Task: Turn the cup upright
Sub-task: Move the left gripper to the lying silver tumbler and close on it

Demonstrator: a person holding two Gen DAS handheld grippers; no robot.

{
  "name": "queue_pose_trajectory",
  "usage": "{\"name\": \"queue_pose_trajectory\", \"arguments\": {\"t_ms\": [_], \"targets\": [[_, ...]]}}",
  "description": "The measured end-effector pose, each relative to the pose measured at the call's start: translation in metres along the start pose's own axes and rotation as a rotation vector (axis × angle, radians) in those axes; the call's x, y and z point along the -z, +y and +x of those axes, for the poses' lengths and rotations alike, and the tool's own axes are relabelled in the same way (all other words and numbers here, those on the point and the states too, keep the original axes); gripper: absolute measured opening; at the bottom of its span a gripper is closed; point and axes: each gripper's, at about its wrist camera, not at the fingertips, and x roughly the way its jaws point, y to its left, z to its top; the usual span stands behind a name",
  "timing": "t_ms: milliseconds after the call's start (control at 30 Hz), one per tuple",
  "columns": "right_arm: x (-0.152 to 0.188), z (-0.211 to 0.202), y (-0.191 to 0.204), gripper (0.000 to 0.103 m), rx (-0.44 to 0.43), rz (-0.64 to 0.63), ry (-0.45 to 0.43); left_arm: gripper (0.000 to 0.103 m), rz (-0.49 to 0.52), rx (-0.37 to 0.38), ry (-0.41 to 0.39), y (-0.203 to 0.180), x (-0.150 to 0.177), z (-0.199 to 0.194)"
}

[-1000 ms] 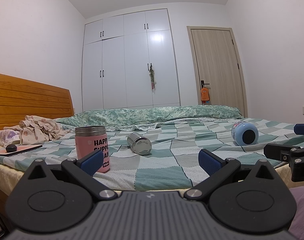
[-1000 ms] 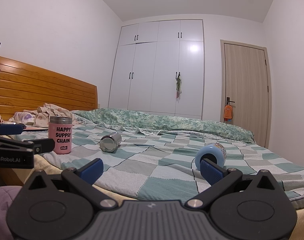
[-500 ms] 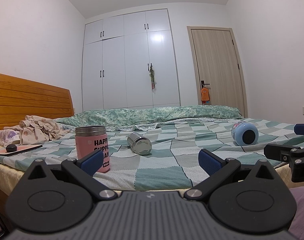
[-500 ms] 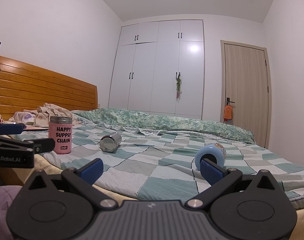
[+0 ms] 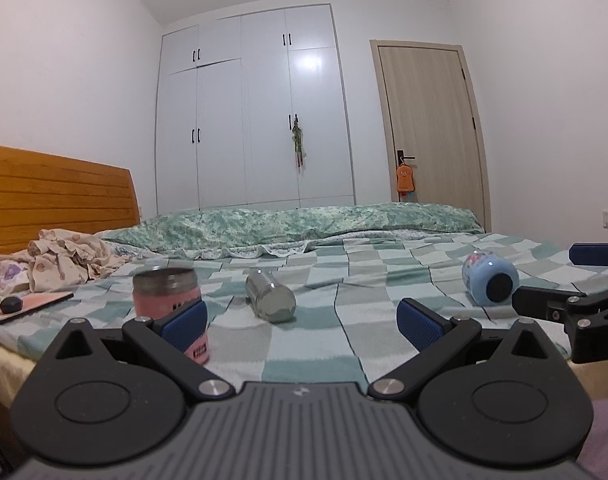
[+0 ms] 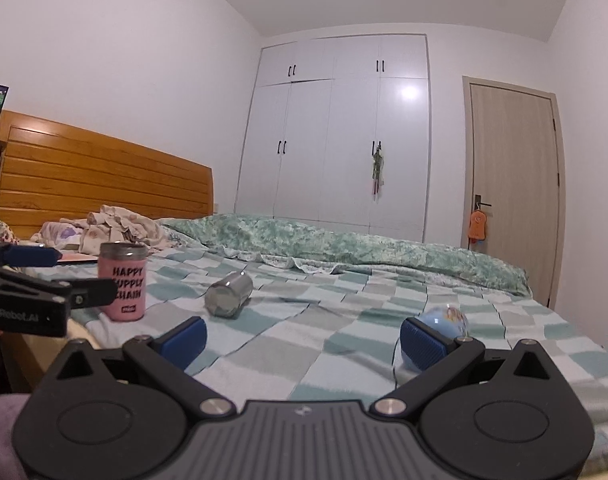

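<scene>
Both your grippers have edged closer to the bed [image 5: 343, 344], fingers spread, holding nothing. Your left gripper [image 5: 302, 320] half hides the upright pink cup [image 5: 166, 294]; your right gripper [image 6: 304, 338] partly covers the toppled blue cup [image 6: 443, 320]. A steel cup [image 5: 270, 296] lies between

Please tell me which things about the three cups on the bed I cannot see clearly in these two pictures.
- Pink cup: in the left wrist view the left gripper finger hides its lettering.
- Steel cup: both views show only its closed end; the far end faces away.
- Blue cup: in the right wrist view the right gripper finger covers its lower part.
- Blue cup print: too small to make out in either view.
</scene>
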Motion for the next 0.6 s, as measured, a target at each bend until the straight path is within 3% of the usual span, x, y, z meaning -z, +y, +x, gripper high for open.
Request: {"name": "queue_pose_trajectory", "arguments": {"t_ms": [600], "targets": [[-0.058, 0.192, -0.071, 0.103, -0.103, -0.022, 0.127, 0.103, 0.019, -0.059, 0.234, 0.002, -0.066, 0.167]]}}
